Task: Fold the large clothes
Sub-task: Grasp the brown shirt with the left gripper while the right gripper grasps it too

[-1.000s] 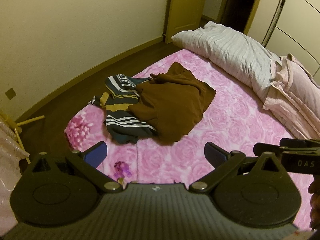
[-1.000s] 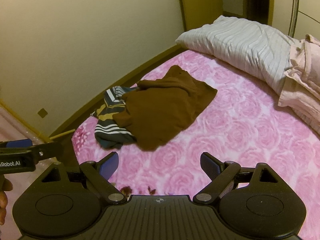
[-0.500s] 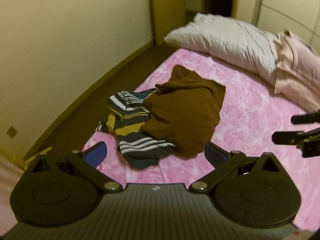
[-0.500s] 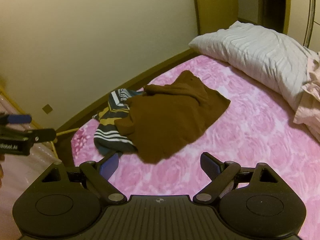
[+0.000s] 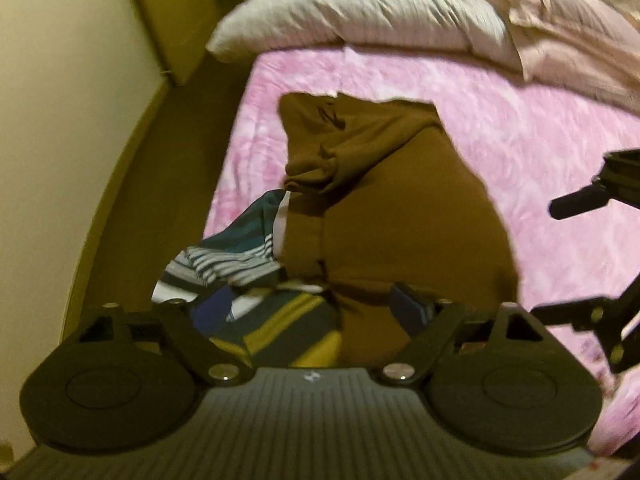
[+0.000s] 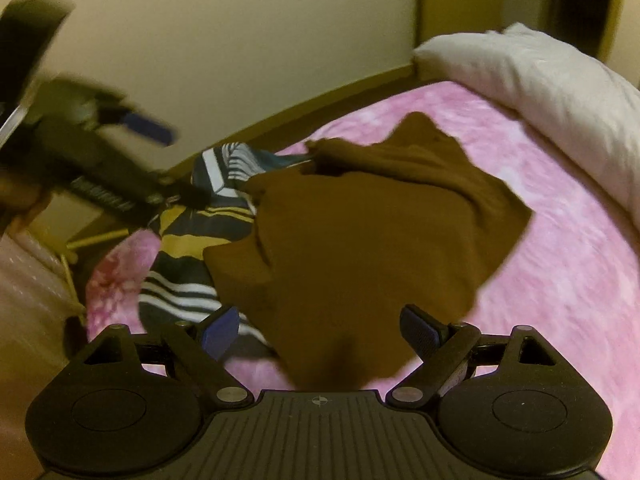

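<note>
A: Which step is this?

B: I judge it the reach, before any grasp. The brown garment [image 6: 360, 240] lies crumpled on the bed [image 6: 560, 280], partly over the striped garment [image 6: 188, 248], and nothing is lifted yet.

A: And the left hand-held gripper [image 5: 308, 308]?

B: It points steeply down at the near edge of the pile. Its jaws have just been closing a little, but they stand apart, one pad over the striped cloth and the other over the brown cloth. I see no pad pressing on cloth.

A: The right hand-held gripper [image 6: 320, 328]?

B: Also tilted down, jaws apart. The near corner of the brown garment is just ahead of it, between the two pads, not pinched.

A: What does the next move need?

B: I think each one must come lower and pinch only the brown layer, at two separate edge points. The left one risks catching the striped garment too.
</note>
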`<state>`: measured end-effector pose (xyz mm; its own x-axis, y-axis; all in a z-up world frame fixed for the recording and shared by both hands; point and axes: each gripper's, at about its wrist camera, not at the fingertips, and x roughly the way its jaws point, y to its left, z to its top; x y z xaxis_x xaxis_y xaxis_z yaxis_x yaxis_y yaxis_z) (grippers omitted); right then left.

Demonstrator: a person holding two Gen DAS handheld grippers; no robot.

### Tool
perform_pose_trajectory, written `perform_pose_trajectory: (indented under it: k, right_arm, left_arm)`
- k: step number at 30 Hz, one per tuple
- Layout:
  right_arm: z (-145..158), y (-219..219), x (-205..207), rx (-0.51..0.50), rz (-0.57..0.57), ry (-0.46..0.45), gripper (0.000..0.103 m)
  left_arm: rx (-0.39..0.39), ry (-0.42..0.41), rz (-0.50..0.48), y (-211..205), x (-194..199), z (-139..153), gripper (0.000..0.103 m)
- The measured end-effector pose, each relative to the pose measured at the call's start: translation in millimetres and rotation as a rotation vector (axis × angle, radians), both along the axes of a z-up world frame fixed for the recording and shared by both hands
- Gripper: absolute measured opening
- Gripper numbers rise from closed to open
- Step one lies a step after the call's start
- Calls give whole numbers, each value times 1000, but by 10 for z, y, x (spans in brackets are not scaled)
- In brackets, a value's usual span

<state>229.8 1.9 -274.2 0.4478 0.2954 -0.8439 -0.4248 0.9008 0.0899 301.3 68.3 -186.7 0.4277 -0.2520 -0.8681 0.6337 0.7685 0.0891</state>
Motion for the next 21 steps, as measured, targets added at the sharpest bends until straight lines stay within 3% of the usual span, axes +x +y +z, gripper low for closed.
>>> perform_pose_trajectory:
  k: [6,7,8,9,14,15,21]
  right_arm:
    - [-548,314,370,-86,1,-38,81]
    - [-585,318,402,-98,-13,-40,76]
    - [-590,292,427,-114,-47,-44,57]
    - [-571,246,436,-118,-61,-45,43]
    - [-334,-41,454,-57,-79,-26,14]
    - [-253,-89,464,-52,-95,-31,12]
    - [285,-763,319,29,-313,-76,9]
  left_arm:
    - [-71,70,-101,44,504,-514,67]
    - [-78,82,-115,37,553,-576,65]
    - [-82,92,-128,20,592,-623,60]
    - [-88,106,-144,4,615,-646,54]
    - [-77,113,-227,-169,556,-606,28]
    - [-74,104,-239,-198,517,-556,14]
    - [-144,30,-214,-309,384,15,4]
